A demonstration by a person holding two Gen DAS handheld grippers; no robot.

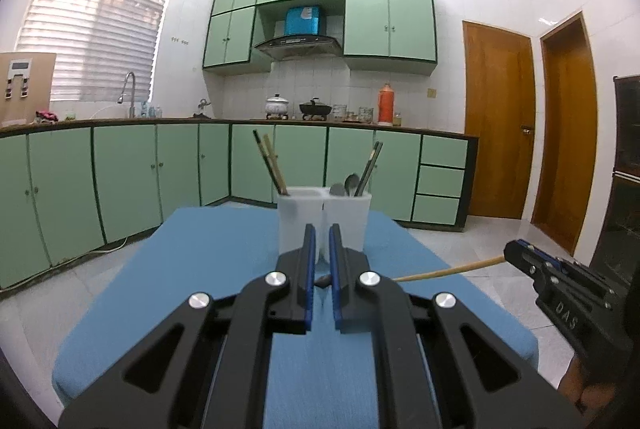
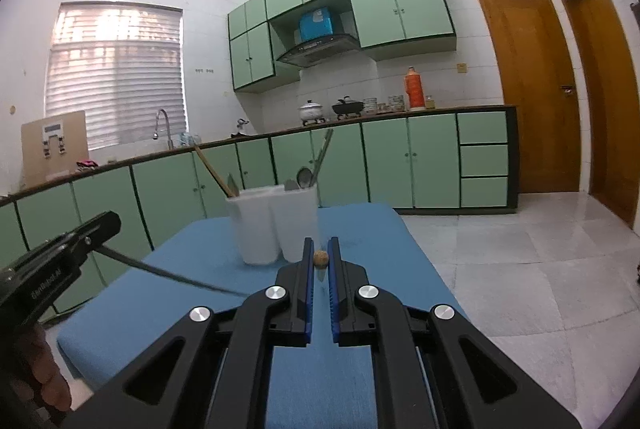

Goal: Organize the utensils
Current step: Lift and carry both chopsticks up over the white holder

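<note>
Blue cloth covers the table (image 1: 192,269), where one white two-compartment holder (image 1: 324,217) stands with chopsticks and two spoons (image 1: 347,185). Left gripper (image 1: 322,261) has its jaws clamped on one dark chopstick (image 2: 172,275). Right gripper (image 2: 321,261) pinches one wooden chopstick (image 1: 452,271).

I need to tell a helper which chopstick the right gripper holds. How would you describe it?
On the blue table stands a white two-compartment utensil holder. Right of it, the right gripper clamps a wooden chopstick lying nearly level, unlike the chopsticks upright in the holder.

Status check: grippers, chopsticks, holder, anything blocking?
Left gripper shut on dark chopstick. Right gripper shut on wooden chopstick. Holder ahead, path clear.
</note>
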